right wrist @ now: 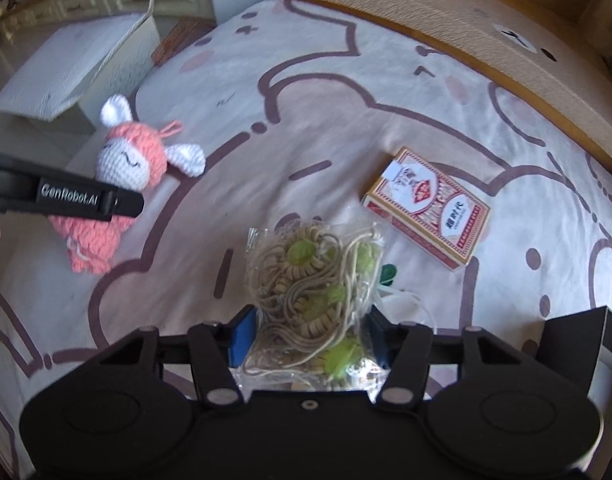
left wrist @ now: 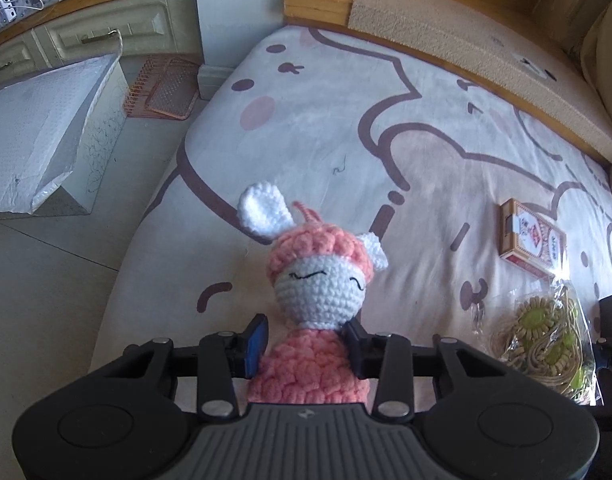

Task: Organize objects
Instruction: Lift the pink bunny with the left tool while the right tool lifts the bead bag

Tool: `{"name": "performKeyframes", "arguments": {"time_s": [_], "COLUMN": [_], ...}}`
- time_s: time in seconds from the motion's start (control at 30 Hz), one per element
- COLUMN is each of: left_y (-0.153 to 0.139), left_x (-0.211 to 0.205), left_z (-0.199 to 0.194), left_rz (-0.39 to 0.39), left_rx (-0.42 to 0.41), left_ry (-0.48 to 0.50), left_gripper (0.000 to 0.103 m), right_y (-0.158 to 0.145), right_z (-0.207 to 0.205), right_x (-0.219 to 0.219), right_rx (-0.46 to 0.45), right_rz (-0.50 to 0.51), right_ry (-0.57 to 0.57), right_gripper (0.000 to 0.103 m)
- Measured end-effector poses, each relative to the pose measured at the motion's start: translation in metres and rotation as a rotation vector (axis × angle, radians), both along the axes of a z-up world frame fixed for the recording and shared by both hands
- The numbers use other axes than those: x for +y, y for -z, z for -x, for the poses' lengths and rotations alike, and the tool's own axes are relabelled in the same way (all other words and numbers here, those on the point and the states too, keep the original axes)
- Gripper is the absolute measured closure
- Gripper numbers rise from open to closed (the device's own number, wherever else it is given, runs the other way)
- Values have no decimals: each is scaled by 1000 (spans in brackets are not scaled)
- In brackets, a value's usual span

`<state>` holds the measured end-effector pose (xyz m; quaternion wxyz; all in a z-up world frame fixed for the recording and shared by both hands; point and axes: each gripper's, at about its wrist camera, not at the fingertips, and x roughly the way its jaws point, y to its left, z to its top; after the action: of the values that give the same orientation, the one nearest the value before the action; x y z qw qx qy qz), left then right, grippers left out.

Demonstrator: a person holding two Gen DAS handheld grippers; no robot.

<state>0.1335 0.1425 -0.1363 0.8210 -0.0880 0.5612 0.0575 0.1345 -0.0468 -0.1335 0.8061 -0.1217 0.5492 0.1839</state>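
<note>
My left gripper [left wrist: 306,340] is shut on the pink body of a crocheted bunny doll [left wrist: 318,280] with a white face and ears, held over the bed. The doll also shows in the right wrist view [right wrist: 126,164], with the left gripper's finger [right wrist: 86,200] across it. My right gripper [right wrist: 310,340] is shut on a clear bag of beige cord and green beads [right wrist: 314,292]. The bag also shows at the right in the left wrist view [left wrist: 546,340]. A red and gold card box [right wrist: 426,208] lies flat on the bed beyond the bag, and shows in the left wrist view [left wrist: 532,240].
The bed has a cartoon-print sheet [left wrist: 386,120] and a wooden headboard ledge [left wrist: 486,52] at the back. A white padded box [left wrist: 38,132] and a copper wire basket [left wrist: 162,88] sit on the floor at left. A green clip [right wrist: 388,272] peeks out behind the bag.
</note>
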Motion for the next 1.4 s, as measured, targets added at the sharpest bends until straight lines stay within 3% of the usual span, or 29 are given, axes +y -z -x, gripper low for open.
{"name": "performKeyframes", "arguments": {"time_s": [0.77, 1.0, 1.4], "left_y": [-98, -113, -126], "left_x": [-20, -31, -42], "left_z": [66, 82, 98], "left_rz": [17, 29, 58], "left_rx": [-197, -243, -315], "left_ry": [-16, -26, -31], "left_gripper": [61, 61, 61], "right_y": [-96, -113, -122], "right_z": [61, 76, 84], "right_x": [-44, -61, -85], "right_rx": [-185, -254, -271], "right_rz": [-216, -273, -360], "right_ry": [96, 136, 204], "right_gripper": [45, 46, 45]}}
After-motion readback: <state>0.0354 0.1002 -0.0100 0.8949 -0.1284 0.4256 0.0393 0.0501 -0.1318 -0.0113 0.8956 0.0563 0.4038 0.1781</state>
